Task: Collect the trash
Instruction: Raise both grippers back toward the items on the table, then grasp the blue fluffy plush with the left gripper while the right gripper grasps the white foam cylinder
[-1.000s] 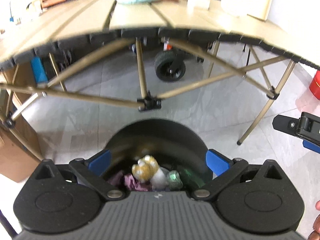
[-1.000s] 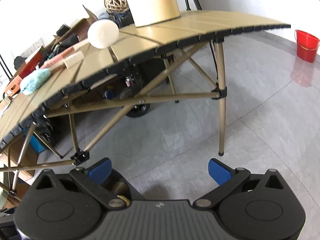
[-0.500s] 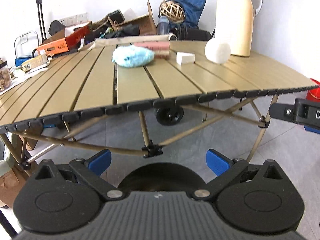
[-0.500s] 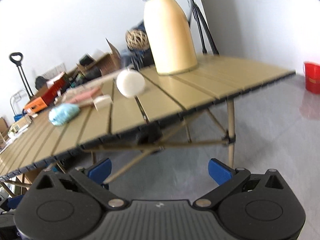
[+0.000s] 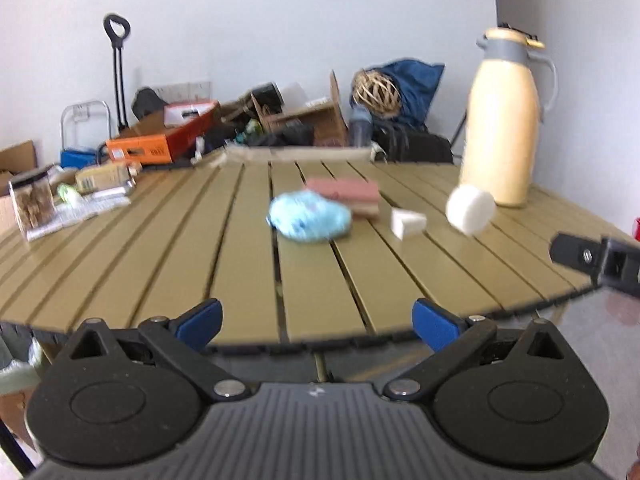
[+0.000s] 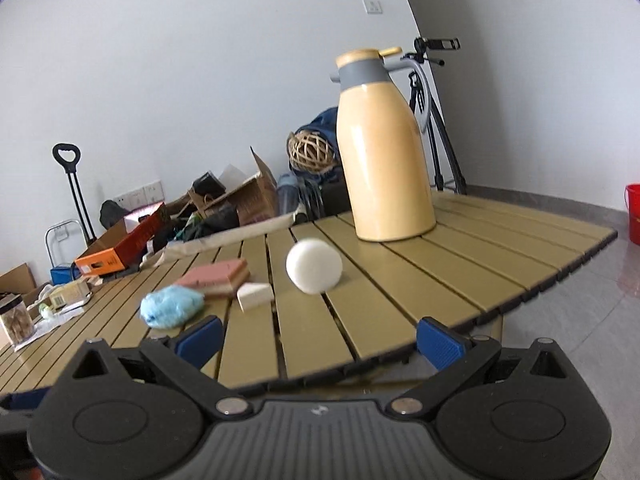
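Above the table edge (image 5: pixel 248 334), both grippers' fingers (image 5: pixel 200 318) apparently wide apart, empty.

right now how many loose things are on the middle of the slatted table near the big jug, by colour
white: 2, the round foam puck and the small wedge block
blue: 1, the crumpled blue wad
pink: 1, the pink sponge block
cream yellow: 1, the jug itself
total: 5
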A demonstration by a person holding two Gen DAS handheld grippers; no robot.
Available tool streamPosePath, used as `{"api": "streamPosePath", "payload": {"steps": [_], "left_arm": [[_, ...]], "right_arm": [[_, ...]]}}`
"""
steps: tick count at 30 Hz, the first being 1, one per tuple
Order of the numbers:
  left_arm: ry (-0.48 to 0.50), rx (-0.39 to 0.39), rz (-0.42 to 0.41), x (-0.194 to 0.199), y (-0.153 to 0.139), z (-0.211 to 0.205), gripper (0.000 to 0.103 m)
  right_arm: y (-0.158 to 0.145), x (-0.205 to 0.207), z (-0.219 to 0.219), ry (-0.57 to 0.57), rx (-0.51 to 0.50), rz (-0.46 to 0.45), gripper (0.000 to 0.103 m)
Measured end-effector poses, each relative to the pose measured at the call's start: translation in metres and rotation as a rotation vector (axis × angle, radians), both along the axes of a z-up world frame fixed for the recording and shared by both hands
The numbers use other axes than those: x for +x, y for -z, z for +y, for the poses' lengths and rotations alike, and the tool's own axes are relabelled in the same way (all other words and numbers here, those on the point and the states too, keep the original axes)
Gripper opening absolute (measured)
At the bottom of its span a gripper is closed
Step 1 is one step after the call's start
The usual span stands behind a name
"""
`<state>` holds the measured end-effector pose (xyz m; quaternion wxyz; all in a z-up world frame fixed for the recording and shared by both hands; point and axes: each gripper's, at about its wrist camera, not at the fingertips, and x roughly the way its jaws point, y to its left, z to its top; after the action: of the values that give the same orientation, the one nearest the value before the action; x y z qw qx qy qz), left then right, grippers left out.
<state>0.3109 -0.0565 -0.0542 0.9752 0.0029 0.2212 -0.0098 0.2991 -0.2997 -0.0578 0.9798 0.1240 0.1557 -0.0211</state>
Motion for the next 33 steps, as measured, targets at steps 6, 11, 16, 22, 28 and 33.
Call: {"api": "streamPosePath", "payload": {"steps": [6,11,16,22,28,33], "left_arm": [[-0.06,-0.01,-0.033,0.027,-0.015,0.013,0.103],[-0.092,-0.016,-0.048,0.051,-0.021,0.02,0.103],[-0.082,-0.015,-0.051,0.073,-0.02,0.021,0.103],[-0.046,-0.006,-0.045,0.103,-0.015,0.01,0.103],[-0.023,-0.019,-0.045,0.132,-0.007,0.003,0.103],[-0.005,-0.043,-0.028,0.152,-0.001,0.004,0.103]], "right_arm": [[-0.007,0.021,0.005,0.01,0.0,-0.016,0.103],[-0.007,0.045,0.005,0.025,-0.033,0.002,0.103],[-0.004,0.069,-0.003,0.039,-0.009,0.015,0.103],[-0.002,0.095,-0.009,0.062,-0.007,0.005,0.103],[-0.001,0.131,-0.009,0.058,-0.036,0.028,0.103],[0.003,0.158,-0.009,0.035,-0.047,0.063,0.103]]}}
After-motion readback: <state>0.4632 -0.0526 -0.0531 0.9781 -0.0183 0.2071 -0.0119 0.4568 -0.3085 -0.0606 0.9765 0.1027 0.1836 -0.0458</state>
